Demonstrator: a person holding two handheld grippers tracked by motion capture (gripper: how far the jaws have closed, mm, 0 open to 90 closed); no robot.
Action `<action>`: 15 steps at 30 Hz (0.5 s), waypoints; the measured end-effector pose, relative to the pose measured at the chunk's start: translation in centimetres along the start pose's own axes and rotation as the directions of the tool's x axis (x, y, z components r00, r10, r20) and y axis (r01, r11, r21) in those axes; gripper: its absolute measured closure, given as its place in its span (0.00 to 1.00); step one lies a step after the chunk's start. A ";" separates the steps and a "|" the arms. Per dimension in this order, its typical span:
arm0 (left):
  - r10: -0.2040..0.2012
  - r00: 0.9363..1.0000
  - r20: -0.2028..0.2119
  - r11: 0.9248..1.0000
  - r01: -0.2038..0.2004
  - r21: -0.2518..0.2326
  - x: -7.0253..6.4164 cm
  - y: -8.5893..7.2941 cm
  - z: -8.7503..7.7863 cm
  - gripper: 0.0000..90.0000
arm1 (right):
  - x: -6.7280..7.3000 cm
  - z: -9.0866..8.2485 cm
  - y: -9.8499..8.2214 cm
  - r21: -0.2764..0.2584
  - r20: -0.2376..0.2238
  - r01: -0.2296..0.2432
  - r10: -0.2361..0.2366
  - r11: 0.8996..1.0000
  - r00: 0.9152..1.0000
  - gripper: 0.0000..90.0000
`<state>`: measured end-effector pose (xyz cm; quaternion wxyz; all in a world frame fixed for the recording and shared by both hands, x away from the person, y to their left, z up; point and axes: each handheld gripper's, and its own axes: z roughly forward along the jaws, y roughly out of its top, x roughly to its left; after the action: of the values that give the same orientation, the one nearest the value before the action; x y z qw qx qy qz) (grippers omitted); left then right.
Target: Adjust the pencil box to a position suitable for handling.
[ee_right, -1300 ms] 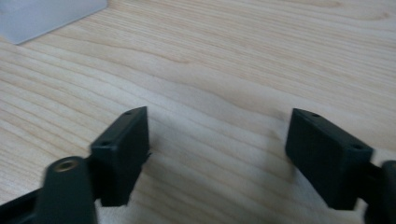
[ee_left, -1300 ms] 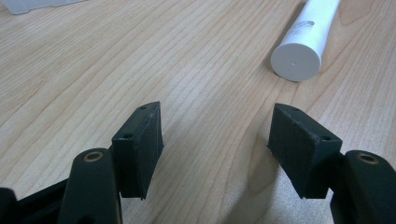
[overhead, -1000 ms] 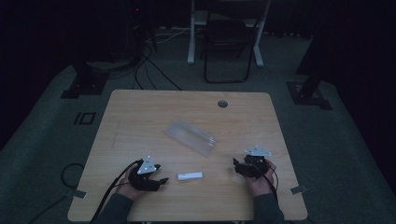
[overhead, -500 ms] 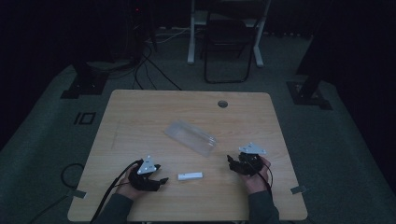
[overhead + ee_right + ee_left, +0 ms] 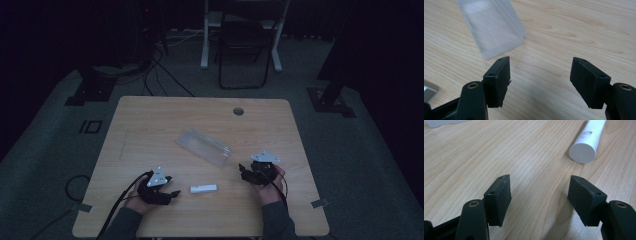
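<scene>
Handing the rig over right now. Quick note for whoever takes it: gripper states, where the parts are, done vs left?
Left hand-held gripper: open, holding nothing, low over the table, pointing at the white tube, whose flat end lies just ahead of its jaws.
Right hand-held gripper: open, holding nothing, facing the near end of the clear plastic box.
The tube lies flat between the two grippers; the box lies flat mid-table, apart from the tube.
Done: nothing grasped yet.
Left: probably grasp the tube and the box; what follows is unclear.

Each black claw carries a grey three-cornered plate, trailing cable and screwed pads.
</scene>
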<state>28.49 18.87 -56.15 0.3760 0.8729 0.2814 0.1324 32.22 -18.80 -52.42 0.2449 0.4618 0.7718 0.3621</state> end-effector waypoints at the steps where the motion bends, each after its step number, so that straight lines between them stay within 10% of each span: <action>1: 0.000 1.000 0.000 1.000 0.000 0.000 0.0 0.0 0.0 0.39 | 0.1 0.1 0.0 0.001 -0.001 0.001 -0.001 1.000 1.000 0.36; 15: -0.001 1.000 -0.001 1.000 0.001 0.000 0.0 0.0 0.0 0.39 | 1.4 1.0 1.1 -0.005 -0.022 0.019 -0.019 1.000 1.000 0.36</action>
<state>28.49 18.86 -56.15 0.3760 0.8726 0.2819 0.1329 32.88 -16.84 -52.22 0.2412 0.4499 0.7778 0.3667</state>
